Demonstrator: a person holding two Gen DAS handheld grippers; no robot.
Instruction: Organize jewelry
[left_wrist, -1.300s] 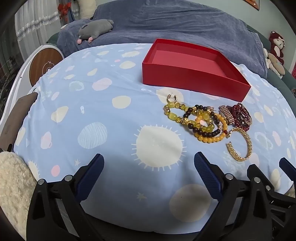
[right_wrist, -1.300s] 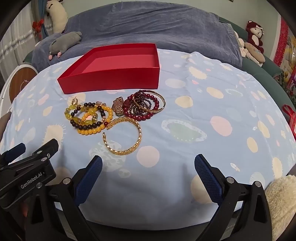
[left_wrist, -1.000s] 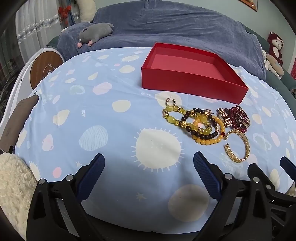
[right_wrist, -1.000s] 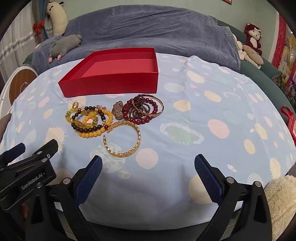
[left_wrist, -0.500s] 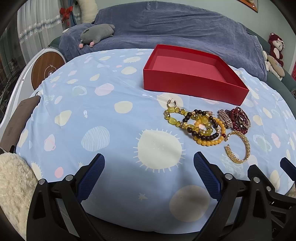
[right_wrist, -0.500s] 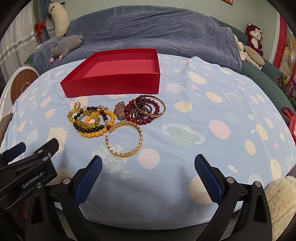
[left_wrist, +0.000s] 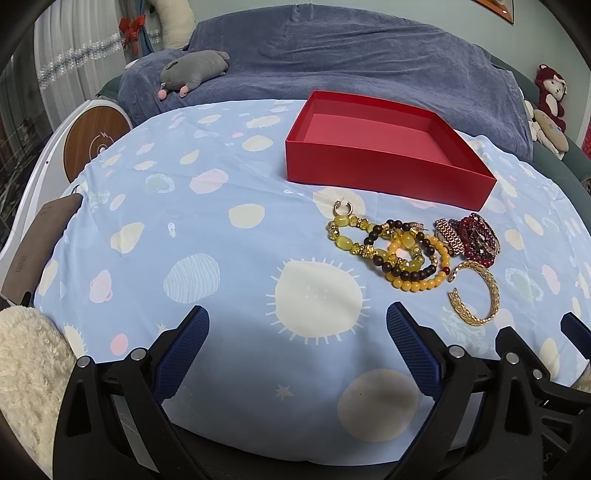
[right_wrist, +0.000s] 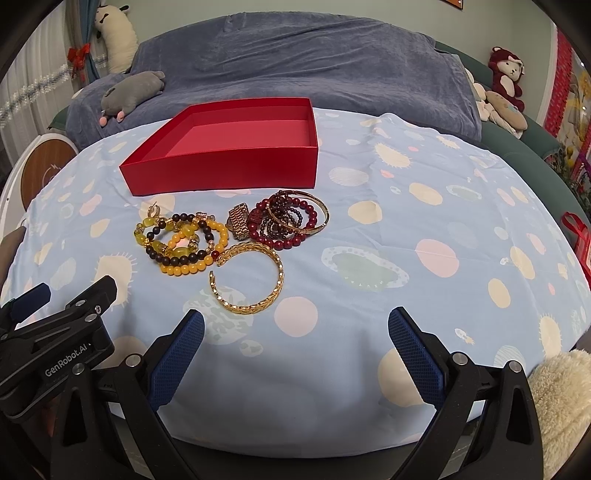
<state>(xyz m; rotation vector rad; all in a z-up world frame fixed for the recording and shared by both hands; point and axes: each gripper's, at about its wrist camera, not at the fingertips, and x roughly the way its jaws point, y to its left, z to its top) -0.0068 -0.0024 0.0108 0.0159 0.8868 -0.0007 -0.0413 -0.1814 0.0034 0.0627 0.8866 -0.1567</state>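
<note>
Right gripper (right_wrist: 295, 343) and left gripper (left_wrist: 297, 338): both spread, holding nothing. Open red cardboard box (right_wrist: 236, 162): empty. Heap of beaded and gold bracelets (right_wrist: 229, 240): all unsorted, just before box.

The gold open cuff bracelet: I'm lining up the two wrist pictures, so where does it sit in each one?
Left wrist view: the gold open cuff bracelet lies at right of centre, nearest the camera of all the jewelry.
Right wrist view: the cuff lies left of centre, again nearest the camera.
Shared landmark: the red box stands behind the jewelry in both views.
</note>
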